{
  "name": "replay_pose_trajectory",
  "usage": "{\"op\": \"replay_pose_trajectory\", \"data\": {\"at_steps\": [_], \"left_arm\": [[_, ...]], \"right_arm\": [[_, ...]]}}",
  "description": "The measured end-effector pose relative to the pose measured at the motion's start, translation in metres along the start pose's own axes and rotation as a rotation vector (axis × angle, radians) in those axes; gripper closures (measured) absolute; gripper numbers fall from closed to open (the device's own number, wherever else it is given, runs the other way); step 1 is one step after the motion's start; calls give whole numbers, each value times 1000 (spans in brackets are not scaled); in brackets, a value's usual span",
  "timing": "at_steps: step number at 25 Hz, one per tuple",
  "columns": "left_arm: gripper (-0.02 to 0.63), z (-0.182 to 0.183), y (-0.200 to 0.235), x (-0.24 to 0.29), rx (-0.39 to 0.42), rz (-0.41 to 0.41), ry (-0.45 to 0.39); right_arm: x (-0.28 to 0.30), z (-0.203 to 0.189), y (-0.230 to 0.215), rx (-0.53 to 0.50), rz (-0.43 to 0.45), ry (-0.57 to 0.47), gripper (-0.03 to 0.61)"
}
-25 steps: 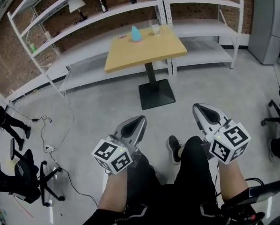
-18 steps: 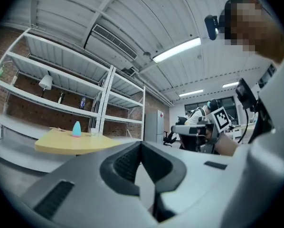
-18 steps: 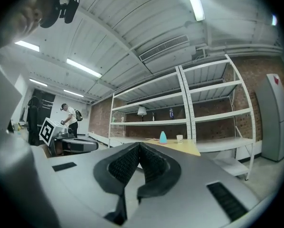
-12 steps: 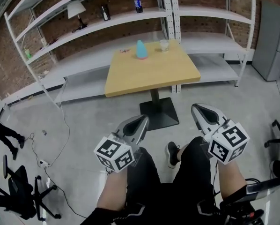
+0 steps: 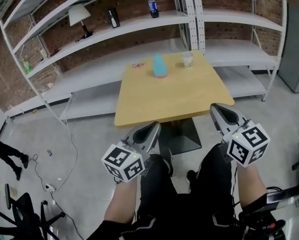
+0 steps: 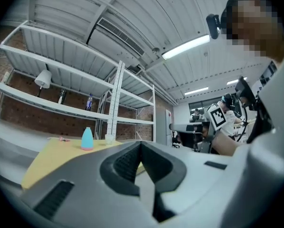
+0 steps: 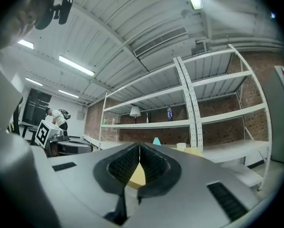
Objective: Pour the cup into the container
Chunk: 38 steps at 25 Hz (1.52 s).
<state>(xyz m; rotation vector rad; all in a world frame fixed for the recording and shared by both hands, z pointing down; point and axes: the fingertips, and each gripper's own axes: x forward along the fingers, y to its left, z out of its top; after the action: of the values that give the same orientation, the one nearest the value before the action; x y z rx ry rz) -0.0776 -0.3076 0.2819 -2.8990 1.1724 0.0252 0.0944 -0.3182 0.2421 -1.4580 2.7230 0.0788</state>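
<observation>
The left gripper (image 5: 150, 130) has its 2 jaws pressed together, and nothing is between them. The right gripper (image 5: 221, 112) is just the same: tips touching, nothing held. Both are held out in front of the person and point level toward the wooden table (image 5: 139, 109). They are down by its near edge, with the person's legs and the grey floor under them. The cup (image 5: 188, 59) stands upright at the far side of the table, well apart from both grippers. Near it, on its left, stands a blue container (image 5: 160, 66) with a pink bottom. White shelves (image 5: 114, 29) run behind the table. I think this is the very first step, getting close to the table, since nothing has been picked up yet. Next, the person needs to get near enough to reach. The cup is more on the right gripper's side, so that one should open wide, close on the cup, keep it straight up and carry it over the blue container before tipping it.
</observation>
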Motion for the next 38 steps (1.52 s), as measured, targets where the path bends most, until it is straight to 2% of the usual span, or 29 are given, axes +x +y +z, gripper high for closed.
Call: {"op": "replay_pose_trajectory", "data": {"at_steps": [5,11,15,19,21,23,27,32,36,38], "left_arm": [[612,-1,46,42,-23,-34,-14],[612,-2,106,90,15,-57,11],[612,1,142,118,-2,-78,12],[612,-1,167,145,-22,-91,20],[612,-1,171,160,-14,-124,24],[612,-1,178,172,-19,-150,36],[612,5,205,188,-29,-137,50],[612,5,222,208,-43,-207,50],[612,4,231,226,31,-227,77],[612,3,229,233,36,-267,72]], "right_arm": [[59,-9,-32,7,-20,23,577],[129,-13,-75,21,-51,10,575],[170,-13,-103,21,-77,14,575],[206,-21,-126,17,-91,37,574],[222,-25,-137,17,-89,52,568],[237,-30,-145,16,-83,66,541],[263,-32,-163,1,-77,76,461],[295,-40,-191,9,-81,111,371],[318,-54,-213,-2,-79,169,323],[328,-64,-224,-18,-88,206,304]]}}
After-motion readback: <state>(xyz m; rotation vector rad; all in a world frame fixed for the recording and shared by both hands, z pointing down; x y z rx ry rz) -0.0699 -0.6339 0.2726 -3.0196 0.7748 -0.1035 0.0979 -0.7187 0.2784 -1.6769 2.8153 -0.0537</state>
